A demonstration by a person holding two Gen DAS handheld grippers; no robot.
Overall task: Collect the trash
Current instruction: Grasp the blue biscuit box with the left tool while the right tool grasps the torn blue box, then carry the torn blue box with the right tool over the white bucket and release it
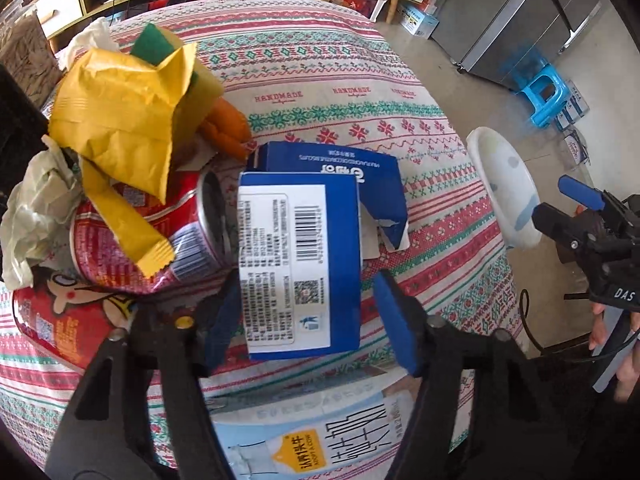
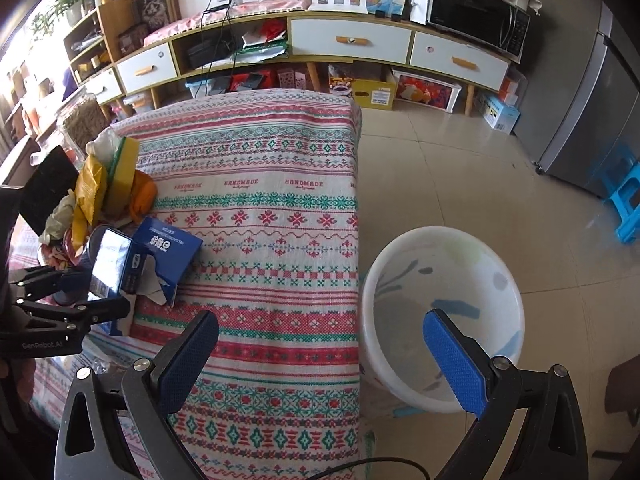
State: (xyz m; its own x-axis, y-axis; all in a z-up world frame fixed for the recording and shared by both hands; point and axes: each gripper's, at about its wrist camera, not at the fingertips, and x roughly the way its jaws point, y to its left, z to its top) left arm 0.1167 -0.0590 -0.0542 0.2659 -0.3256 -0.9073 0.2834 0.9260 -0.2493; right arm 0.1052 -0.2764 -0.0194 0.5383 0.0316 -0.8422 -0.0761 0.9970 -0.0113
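Note:
A torn blue carton lies on the patterned tablecloth, between the fingers of my left gripper. The jaws are open around it, the right pad a little apart from it. The carton also shows in the right wrist view, with the left gripper around it. Beside it lie a red can, a yellow wrapper and a milk carton. My right gripper is open and empty over the table's edge, next to a white bin on the floor.
A yellow-green sponge, an orange toy and crumpled paper sit at the table's left. A blue stool, a grey fridge and a low cabinet stand beyond.

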